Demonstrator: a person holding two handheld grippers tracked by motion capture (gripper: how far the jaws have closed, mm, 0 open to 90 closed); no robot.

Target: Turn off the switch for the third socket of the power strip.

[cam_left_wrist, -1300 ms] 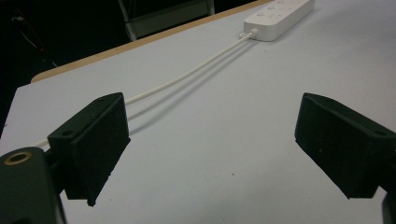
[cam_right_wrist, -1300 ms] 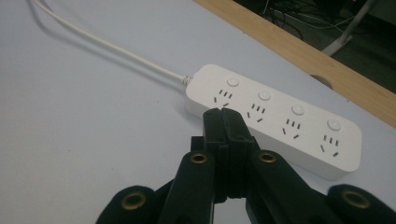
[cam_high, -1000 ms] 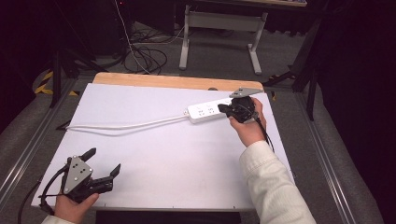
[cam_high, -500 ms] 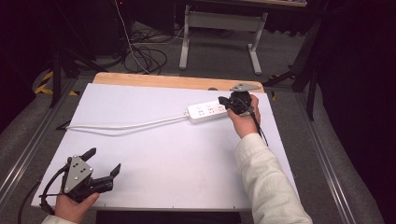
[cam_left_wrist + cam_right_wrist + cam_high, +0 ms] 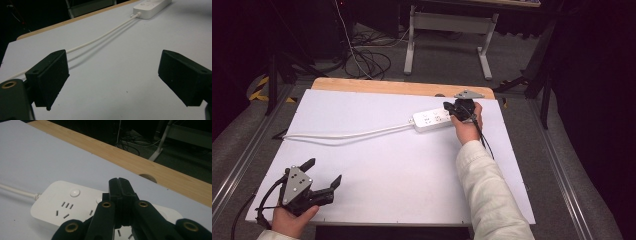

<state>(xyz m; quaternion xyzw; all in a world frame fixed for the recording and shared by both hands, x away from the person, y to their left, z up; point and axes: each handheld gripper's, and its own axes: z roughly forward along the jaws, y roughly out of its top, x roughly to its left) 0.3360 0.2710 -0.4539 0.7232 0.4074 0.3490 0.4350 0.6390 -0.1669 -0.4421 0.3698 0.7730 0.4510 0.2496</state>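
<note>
A: What's hidden or hard to read here?

B: The bench (image 5: 377,165) runs off the bottom of the high view, and its pale wooden far edge shows past the smooth white top. In the right gripper view, the closed black jaws cover the middle of the power strip (image 5: 58,206), and whether their tips touch it I cannot tell. The strip's cable (image 5: 347,134) leaves the bench at the left edge, its end out of sight.

A: Shapes and materials?

B: The power strip (image 5: 432,120) is a long, rounded white plastic bar with slotted sockets and round buttons. The cable is thin and white, lying doubled in two strands.

A: Which way does the strip lie?

B: Near the far right of the bench, long axis across it, cable end pointing left.

A: And the grippers?

B: The right hand-held gripper (image 5: 452,111), jaws pressed together on nothing, sits over the strip's right end. The left hand-held gripper (image 5: 323,172), blocky matte jaws wide apart, is at the near left corner, well apart from the strip.
</note>
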